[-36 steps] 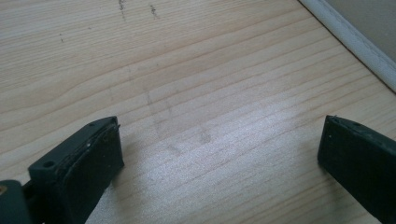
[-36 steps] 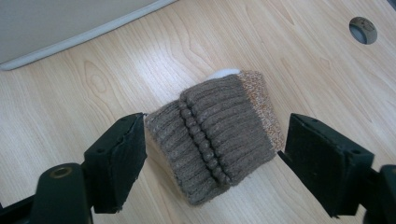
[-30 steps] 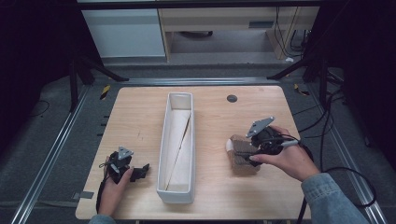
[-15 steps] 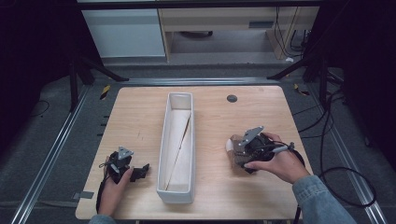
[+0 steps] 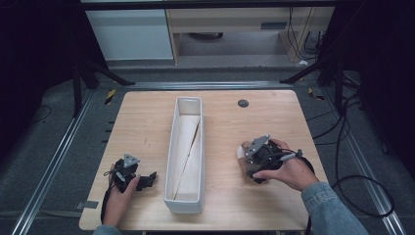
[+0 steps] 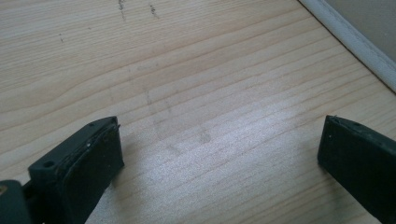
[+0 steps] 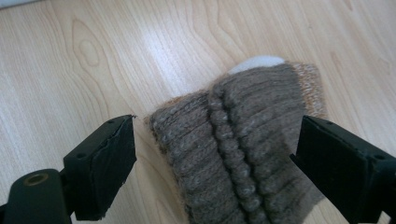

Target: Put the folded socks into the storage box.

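A brown ribbed knitted piece [image 7: 247, 140] with a white bit at its far end lies on the wooden table [image 5: 147, 127], right of the middle. My right gripper [image 7: 217, 135] straddles it low over the table. Its jaws have just been opening: the left pad [image 7: 109, 163] stands clear of the knit, and the right pad [image 7: 336, 168] sits at its edge. In the high view the right gripper [image 5: 249, 164] covers most of the knitted piece [image 5: 241, 152]. My left gripper [image 5: 148, 179] rests open near the front left, with bare wood between its jaws [image 6: 219, 135].
A long white tray [image 5: 169, 161] runs front to back down the middle of the table, and its rim [image 6: 355, 44] shows beyond the left gripper. A small black round disc [image 5: 243, 103] sits at the back right. Cables trail off the right edge.
The right hand has come down and a little toward the front edge, setting the gripper over the knitted piece. The left hand has stayed put.
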A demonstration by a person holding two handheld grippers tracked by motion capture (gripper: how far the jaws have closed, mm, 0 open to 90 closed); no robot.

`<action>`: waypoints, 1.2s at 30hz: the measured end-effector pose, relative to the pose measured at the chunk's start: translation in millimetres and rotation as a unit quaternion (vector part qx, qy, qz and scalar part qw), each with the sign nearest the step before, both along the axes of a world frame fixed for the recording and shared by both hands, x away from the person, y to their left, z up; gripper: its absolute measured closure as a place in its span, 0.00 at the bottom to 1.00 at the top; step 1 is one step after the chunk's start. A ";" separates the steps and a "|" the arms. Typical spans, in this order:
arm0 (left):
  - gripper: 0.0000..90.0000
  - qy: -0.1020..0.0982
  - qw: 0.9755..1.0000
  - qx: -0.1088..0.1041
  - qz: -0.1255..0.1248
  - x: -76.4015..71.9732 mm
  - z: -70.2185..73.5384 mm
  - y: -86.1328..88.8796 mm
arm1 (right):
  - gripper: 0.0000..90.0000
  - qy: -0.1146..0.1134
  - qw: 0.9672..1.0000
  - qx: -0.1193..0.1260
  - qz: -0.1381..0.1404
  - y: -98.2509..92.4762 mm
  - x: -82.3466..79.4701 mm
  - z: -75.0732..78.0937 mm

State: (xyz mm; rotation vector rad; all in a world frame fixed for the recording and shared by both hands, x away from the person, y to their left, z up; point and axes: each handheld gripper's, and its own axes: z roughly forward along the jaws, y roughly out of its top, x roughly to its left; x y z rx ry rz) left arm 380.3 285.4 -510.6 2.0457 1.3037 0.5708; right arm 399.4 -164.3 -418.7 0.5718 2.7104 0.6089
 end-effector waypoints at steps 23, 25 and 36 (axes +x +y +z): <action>0.00 0.000 1.000 0.000 0.000 0.0 0.0 0.0 | 0.12 -0.018 0.999 -0.040 -0.001 -0.6 4.2 -32.2; 0.00 0.000 1.000 0.000 0.000 0.0 0.0 -0.1 | 0.16 -0.022 0.999 -0.044 -0.001 -0.7 4.0 -32.4; 0.00 0.000 1.000 0.000 0.000 0.0 0.0 -0.1 | 0.48 -0.022 0.999 -0.040 -0.016 -3.0 5.5 -9.7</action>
